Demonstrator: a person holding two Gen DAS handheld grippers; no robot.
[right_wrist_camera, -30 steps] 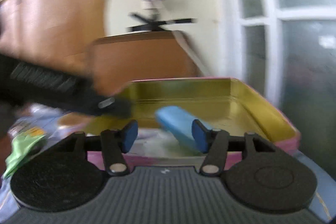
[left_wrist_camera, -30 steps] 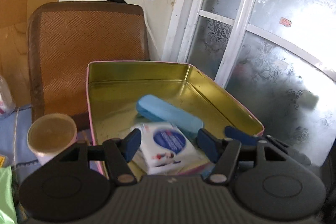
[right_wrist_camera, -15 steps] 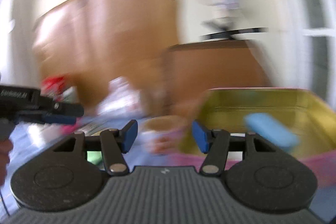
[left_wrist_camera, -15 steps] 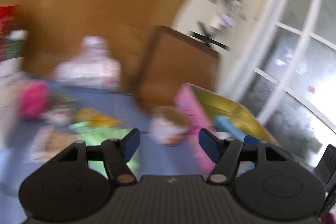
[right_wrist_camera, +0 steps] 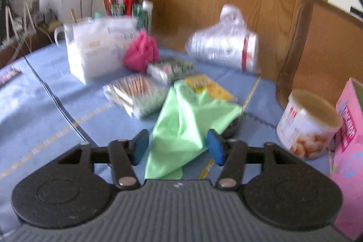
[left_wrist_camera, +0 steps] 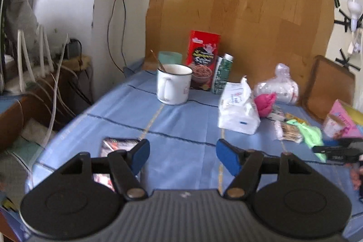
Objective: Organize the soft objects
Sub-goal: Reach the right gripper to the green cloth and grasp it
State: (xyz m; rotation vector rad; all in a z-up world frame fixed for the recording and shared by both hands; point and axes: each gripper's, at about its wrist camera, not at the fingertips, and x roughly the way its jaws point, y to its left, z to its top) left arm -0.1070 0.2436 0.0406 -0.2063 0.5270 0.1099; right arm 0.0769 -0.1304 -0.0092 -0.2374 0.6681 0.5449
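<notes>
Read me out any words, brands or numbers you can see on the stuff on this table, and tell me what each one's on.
No text here can be read letter for letter.
Red box: white and yellow print, too blurred.
White bag: blue print, too small.
Green carton: print too small.
Pink box: lettering up its side, blurred.
Can: red logo, blurred.

My worktop [left_wrist_camera: 181, 128], under a blue cloth: a white mug [left_wrist_camera: 173, 86], red box [left_wrist_camera: 204, 60], white bag [left_wrist_camera: 238, 108], pink bundle [right_wrist_camera: 141, 51], swab pack [right_wrist_camera: 133, 92], green cloth [right_wrist_camera: 181, 128], tin [right_wrist_camera: 306, 126] and, near my edge, a dark packet [left_wrist_camera: 118, 145].
</notes>
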